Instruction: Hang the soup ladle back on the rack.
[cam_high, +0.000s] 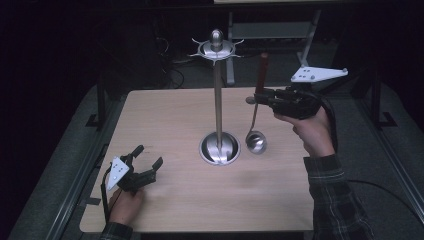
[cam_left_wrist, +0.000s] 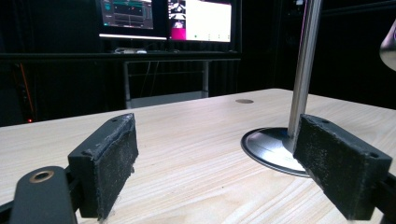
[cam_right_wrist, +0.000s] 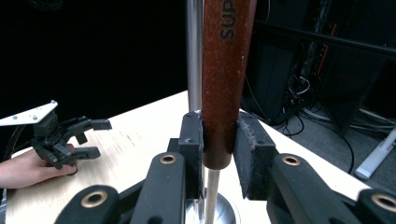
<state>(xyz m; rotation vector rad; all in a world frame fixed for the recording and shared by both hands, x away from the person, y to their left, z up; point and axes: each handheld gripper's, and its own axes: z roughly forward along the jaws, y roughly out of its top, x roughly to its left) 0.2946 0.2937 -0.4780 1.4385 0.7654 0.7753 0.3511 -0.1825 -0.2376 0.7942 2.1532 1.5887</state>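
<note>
Ladle (cam_high: 256, 125) first: it hangs upright in your right claw (cam_high: 263, 98), whose pads are clamped on the lower end of its reddish-brown handle (cam_right_wrist: 225, 79), seen close up in the right gripper view. Its thin metal shaft drops straight down from there, and the bowl (cam_high: 256, 143) sits low, just beside the round base (cam_high: 220, 148) of the steel stand; from the high view you cannot tell whether the bowl touches the tabletop (cam_high: 165, 115). The stand's pole (cam_high: 218, 100) rises just to the left of the ladle, topped by a ring of hooks (cam_high: 216, 49) well above the handle. Your left claw (cam_high: 145, 167) rests low near the front left corner of the tabletop, well apart from the stand, its pads (cam_left_wrist: 109, 165) spread wide with nothing between them. Two lit monitors (cam_left_wrist: 166, 18) glow beyond the far edge.
</note>
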